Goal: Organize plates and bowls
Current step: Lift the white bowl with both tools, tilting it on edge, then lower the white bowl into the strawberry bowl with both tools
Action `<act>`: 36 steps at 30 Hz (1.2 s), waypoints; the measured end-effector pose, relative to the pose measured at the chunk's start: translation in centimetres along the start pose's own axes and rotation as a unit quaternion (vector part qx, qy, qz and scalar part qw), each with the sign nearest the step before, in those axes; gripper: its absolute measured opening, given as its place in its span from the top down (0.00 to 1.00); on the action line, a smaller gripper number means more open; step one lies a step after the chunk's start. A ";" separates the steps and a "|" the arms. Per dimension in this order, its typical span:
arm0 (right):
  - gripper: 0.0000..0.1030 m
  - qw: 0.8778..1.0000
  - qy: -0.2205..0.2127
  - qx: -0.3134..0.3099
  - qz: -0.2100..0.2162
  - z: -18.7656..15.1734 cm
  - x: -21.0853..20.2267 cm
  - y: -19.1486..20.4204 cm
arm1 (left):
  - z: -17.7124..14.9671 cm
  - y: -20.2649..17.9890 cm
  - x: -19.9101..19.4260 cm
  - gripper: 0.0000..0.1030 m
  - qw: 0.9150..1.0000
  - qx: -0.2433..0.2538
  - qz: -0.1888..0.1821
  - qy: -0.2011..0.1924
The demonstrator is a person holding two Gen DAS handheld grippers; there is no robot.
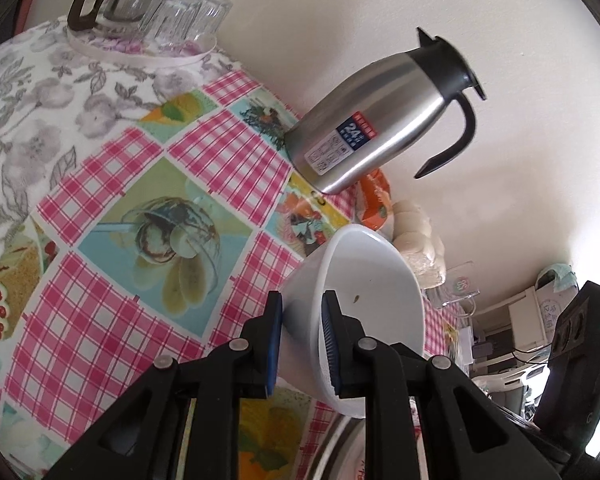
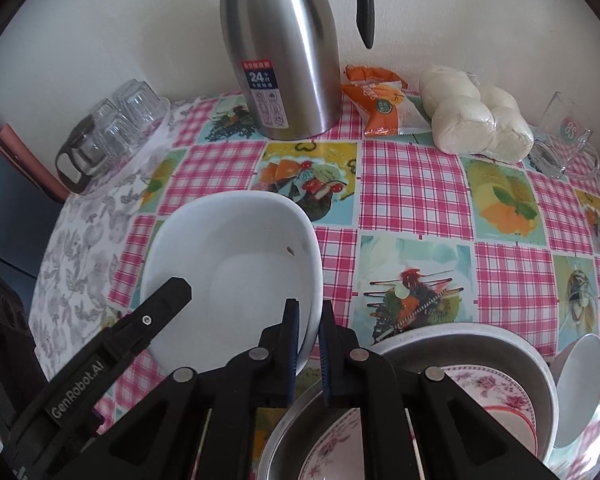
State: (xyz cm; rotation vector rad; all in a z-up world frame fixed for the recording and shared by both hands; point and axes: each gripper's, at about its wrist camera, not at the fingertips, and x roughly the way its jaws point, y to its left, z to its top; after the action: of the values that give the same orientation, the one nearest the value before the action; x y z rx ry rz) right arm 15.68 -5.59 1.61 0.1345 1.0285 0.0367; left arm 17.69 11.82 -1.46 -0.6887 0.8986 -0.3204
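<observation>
Checkered tablecloth [image 2: 412, 184] below — both claws [image 1: 302, 312] [image 2: 309, 320] clenched on white bowl [image 2: 236, 264] rim.

"24" on thermos [image 2: 278, 52] label; "GenRobot.AI" on left tool [image 2: 100, 364] arm.

White square-rimmed bowl [image 2: 236, 264], tilted, raised above checked tablecloth, small dark speck inside. Floral-patterned plates [image 2: 500, 404] lying in steel basins [image 2: 460, 344]; white bowl [image 2: 580, 388] leaning at right.
</observation>
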 end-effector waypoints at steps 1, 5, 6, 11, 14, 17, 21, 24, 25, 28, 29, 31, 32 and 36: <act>0.90 1.000 -0.004 0.000 0.003 -0.1 -0.5 -0.1 | 0.0 -0.5 -0.4 0.80 1.000 0.007 0.002 -0.003; 0.90 1.000 -0.016 0.003 0.011 -0.6 -2.5 -0.6 | -0.3 -2.3 -1.9 0.80 0.999 0.030 0.005 -0.012; 0.90 1.000 -0.020 0.004 0.012 -0.7 -2.9 -0.7 | -0.4 -2.6 -2.1 0.80 0.999 0.034 0.004 -0.014; 0.90 0.999 -0.039 0.007 0.014 -1.3 -5.4 -1.5 | -1.2 -4.0 -3.4 0.80 0.999 0.043 -0.012 -0.017; 0.90 0.998 -0.051 0.009 0.018 -1.7 -6.9 -2.1 | -1.8 -4.9 -4.1 0.80 0.998 0.054 -0.016 -0.022; 0.90 0.998 -0.068 0.006 0.016 -2.2 -8.4 -2.4 | -2.4 -6.0 -4.8 0.80 0.997 0.069 -0.019 -0.027; 0.90 0.996 -0.087 0.006 0.014 -3.0 -10.2 -3.2 | -3.1 -7.5 -5.4 0.80 0.995 0.088 -0.026 -0.030; 0.90 0.995 -0.101 0.015 0.016 -3.6 -11.5 -4.2 | -3.8 -8.9 -6.0 0.80 0.993 0.107 -0.029 -0.033; 0.90 0.994 -0.106 0.020 0.019 -3.8 -12.0 -4.6 | -4.1 -9.3 -6.2 0.80 0.993 0.113 -0.029 -0.034; 0.90 0.992 -0.120 0.031 0.026 -4.5 -13.1 -5.8 | -4.7 -10.2 -6.7 0.80 0.991 0.125 -0.038 -0.034; 0.90 0.991 -0.124 0.034 0.029 -4.7 -13.5 -6.2 | -4.9 -10.5 -6.8 0.80 0.990 0.128 -0.041 -0.034; 0.90 0.990 -0.134 0.041 0.035 -5.4 -14.3 -7.0 | -5.5 -11.3 -7.1 0.80 0.989 0.139 -0.044 -0.035; 0.90 0.989 -0.138 0.045 0.038 -5.7 -14.6 -7.4 | -5.8 -11.8 -7.2 0.80 0.988 0.145 -0.044 -0.035; 0.90 0.986 -0.151 0.062 0.041 -7.0 -15.5 -8.9 | -7.3 -13.7 -7.4 0.80 0.983 0.180 -0.033 -0.032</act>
State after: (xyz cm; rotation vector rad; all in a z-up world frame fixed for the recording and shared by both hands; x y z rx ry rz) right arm 1.40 -15.15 10.12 0.2860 0.7219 0.0256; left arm 7.79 2.57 9.06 -0.3921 0.7324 -0.5023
